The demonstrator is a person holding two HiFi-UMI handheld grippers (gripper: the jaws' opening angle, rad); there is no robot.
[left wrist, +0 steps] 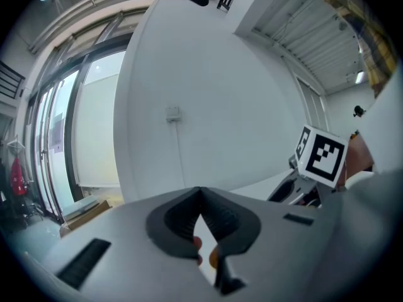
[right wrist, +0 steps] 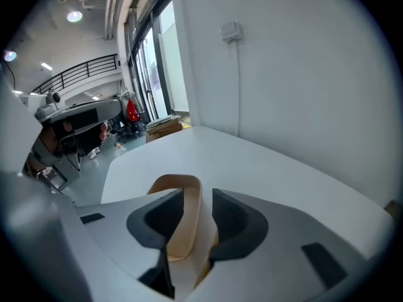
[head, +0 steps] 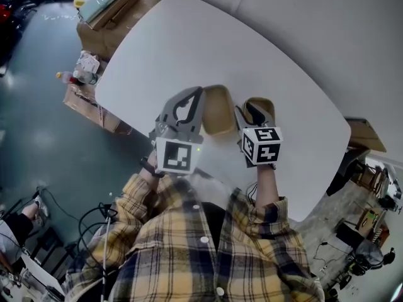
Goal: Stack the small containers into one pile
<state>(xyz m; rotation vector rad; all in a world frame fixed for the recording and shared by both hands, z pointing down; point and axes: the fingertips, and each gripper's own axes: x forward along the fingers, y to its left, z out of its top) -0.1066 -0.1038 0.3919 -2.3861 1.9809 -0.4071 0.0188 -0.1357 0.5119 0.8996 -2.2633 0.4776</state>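
- The right gripper [right wrist: 198, 197] is standing wide around the tan container [right wrist: 187, 216] wall, on the counter [right wrist: 264, 162].
- The left gripper [left wrist: 201, 192] is hovering closed at the container's nine o'clock.

This looks like a lab or industrial workroom. A big white counter [head: 189, 49] stands on a grey-green floor [head: 38, 124], with cardboard boxes [head: 104, 8] far ahead and to the left of the left gripper [head: 192, 96] and loose cables [head: 88, 216] on the floor behind it. Ahead and left of the right gripper [right wrist: 198, 195] are tall windows [right wrist: 154, 61], a railed upper gallery [right wrist: 82, 73] and ceiling lamps [right wrist: 74, 16]. The plain white wall [right wrist: 296, 74] ahead carries a surface-mounted switch box [right wrist: 231, 29].
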